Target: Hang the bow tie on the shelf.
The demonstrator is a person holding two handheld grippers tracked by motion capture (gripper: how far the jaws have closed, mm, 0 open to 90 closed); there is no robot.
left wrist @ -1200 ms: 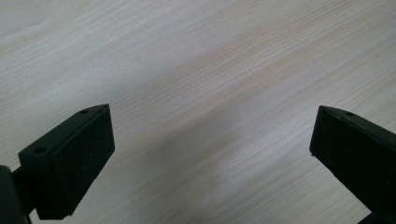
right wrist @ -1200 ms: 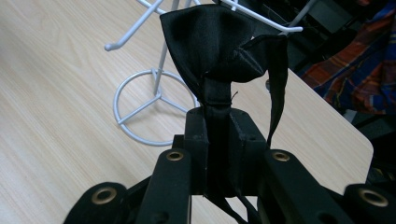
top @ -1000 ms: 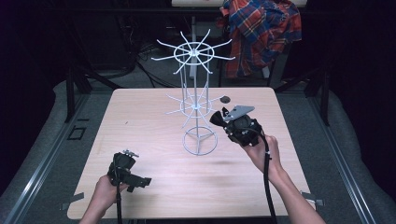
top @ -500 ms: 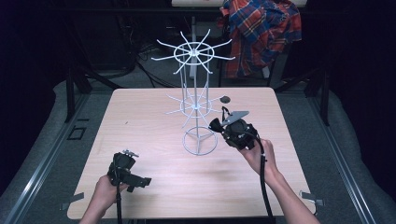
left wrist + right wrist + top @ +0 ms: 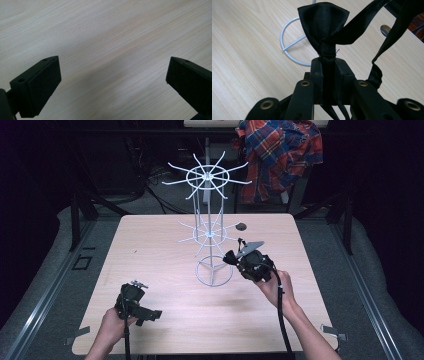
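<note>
Right gripper (image 5: 328,67) grasps a bow tie (image 5: 323,25) beside the rack (image 5: 207,232); left gripper (image 5: 112,82) rests released. Likely next: lifting its strap onto a prong.

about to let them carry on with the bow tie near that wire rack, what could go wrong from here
1. The right tongs pinch the black bow tie only at its knot, so it could slip out.
2. Its loose strap dangles free and may snag on the white wire rack and its prongs.
3. The rack looks tall on a small ring base, so a tug might tip it.
The left tongs are open over bare table, too far off to steady it.
</note>
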